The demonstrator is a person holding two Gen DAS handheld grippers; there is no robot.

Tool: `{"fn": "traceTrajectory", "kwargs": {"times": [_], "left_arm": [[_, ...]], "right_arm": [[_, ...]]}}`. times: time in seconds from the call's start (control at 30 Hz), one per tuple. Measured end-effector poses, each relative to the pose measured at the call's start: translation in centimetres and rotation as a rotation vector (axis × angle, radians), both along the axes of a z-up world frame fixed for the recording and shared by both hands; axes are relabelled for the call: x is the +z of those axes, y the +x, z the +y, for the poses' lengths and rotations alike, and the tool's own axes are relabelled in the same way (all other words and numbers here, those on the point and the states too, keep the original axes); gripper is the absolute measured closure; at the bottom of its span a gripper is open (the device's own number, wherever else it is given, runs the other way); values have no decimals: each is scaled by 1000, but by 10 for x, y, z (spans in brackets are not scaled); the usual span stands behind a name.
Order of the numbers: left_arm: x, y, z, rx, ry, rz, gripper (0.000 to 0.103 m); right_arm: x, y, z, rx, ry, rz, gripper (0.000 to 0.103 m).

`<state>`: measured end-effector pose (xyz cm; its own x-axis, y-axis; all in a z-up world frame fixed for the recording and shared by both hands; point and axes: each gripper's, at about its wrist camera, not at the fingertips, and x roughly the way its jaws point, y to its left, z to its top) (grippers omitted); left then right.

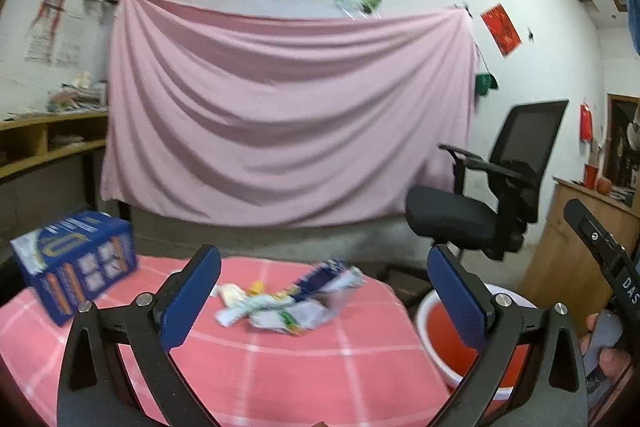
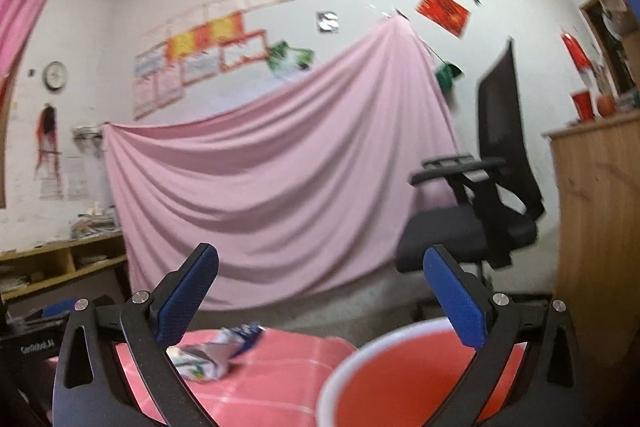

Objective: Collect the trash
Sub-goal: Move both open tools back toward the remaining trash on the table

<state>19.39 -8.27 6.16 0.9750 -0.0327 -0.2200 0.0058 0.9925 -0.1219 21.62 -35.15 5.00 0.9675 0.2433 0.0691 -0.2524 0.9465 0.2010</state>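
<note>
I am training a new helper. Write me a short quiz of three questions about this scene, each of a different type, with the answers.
1. True or false: the left gripper holds a wrapper between its open jaws.
2. Multiple choice: where does the red basin stand, seen from the left wrist camera?
A. On the pink checked tablecloth
B. Past the right edge of the table, lower than its top
C. On the black office chair
3. Fill in: the crumpled wrappers lie on the cloth, and at its left edge stands a blue ____.

Key
1. False; both it and the right gripper are open and hold nothing.
2. B
3. box
</note>
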Motion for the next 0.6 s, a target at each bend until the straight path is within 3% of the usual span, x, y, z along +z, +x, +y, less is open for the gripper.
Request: {"fn": "traceTrajectory", "kwargs": {"times": [0.27,0.6], "left_arm": [[-4,-32,55,117,12,-76,2],[-25,-30,91,172,33,-66,2]], "right_arm": [[1,-10,49,75,-69,-95,0],[-15,11,102,131,-192,-13,0]]}}
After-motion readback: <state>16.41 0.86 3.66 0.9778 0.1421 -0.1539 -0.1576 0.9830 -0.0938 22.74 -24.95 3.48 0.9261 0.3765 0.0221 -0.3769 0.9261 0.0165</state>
